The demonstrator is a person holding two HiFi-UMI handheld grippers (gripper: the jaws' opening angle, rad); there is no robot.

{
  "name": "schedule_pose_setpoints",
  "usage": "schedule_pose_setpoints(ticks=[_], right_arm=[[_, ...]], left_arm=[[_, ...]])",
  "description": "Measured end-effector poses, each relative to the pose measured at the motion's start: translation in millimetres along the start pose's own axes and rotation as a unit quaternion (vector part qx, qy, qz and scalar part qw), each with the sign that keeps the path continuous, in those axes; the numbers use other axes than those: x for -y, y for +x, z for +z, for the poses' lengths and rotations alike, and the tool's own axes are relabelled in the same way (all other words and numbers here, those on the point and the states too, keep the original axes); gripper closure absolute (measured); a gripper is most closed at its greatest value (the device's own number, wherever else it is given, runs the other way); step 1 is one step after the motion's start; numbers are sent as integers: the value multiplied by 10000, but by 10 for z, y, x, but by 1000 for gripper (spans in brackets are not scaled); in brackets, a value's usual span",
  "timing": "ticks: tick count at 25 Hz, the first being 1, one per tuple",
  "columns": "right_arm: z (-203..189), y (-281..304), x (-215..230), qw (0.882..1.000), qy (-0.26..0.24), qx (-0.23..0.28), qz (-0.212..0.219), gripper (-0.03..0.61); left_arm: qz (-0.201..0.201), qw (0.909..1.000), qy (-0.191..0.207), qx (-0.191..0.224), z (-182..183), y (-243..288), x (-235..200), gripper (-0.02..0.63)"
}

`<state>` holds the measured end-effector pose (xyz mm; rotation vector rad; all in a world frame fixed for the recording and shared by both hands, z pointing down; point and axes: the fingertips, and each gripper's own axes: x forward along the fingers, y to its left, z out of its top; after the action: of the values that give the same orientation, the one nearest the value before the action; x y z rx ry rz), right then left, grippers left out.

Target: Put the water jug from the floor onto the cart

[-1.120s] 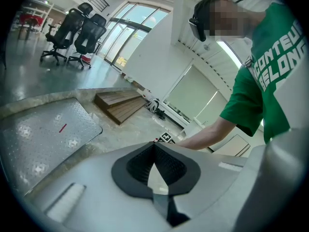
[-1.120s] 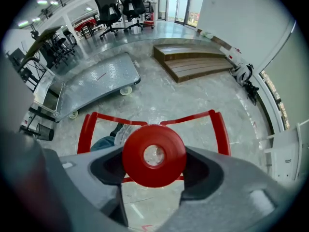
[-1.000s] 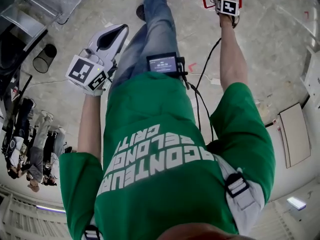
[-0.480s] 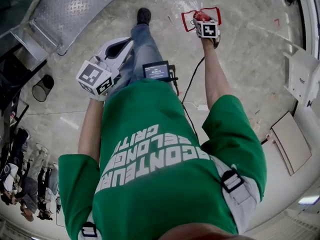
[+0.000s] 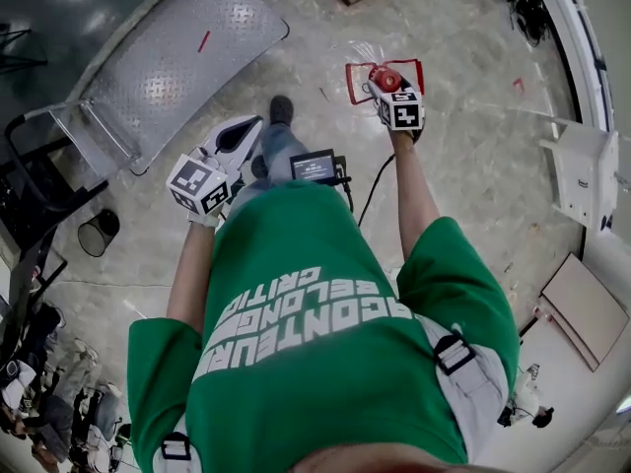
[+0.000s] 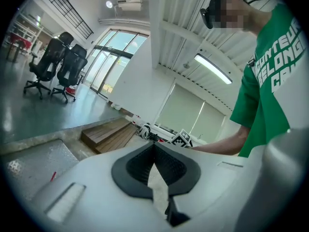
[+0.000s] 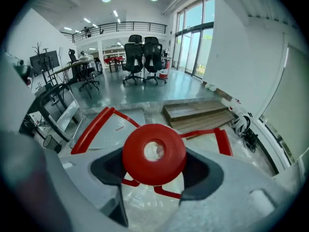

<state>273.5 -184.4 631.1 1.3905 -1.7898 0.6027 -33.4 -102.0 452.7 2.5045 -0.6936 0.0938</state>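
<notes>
The cart (image 5: 187,57) stands at the upper left of the floor (image 5: 473,166). The left gripper (image 5: 240,132), jaws pressed together on nothing, hangs beside the person's leg (image 5: 276,146). Further right, the right gripper (image 5: 386,85) pinches the red cap (image 7: 153,153) of the water jug (image 5: 361,59), well clear of the cart's right edge

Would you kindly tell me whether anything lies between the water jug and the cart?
Nothing visible does. The water jug hangs by its red cap from the right gripper, and only bare floor separates it from the cart, whose deck looks unoccupied.
</notes>
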Motion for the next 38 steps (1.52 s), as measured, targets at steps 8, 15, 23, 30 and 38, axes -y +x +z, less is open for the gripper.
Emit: schedule_pose_setpoints(ticks=[8,15,23,30,38], right_arm=[[1291,-200,-119,9953,-247,917,176,278],[2223,-250,-286,9853,-624,1528,451,278],[3298,-213,-537,9641,-1104,2204,993,278],[4103,-111,-1098,9364,-1646,2651,1608,278],[4549,-150,-1656,9046,-1916,3004,2339,278]], left_arm=[[462,9977,140,473,565,-167,-474,603],[853,9929,260,791,871,-297,-747,603],[1524,9808,263,1188,1184,-418,-1022,603],[2060,9683,223,1395,1311,-533,-1359,603],[2415,9580,160,1541,1370,-441,-1430,603]])
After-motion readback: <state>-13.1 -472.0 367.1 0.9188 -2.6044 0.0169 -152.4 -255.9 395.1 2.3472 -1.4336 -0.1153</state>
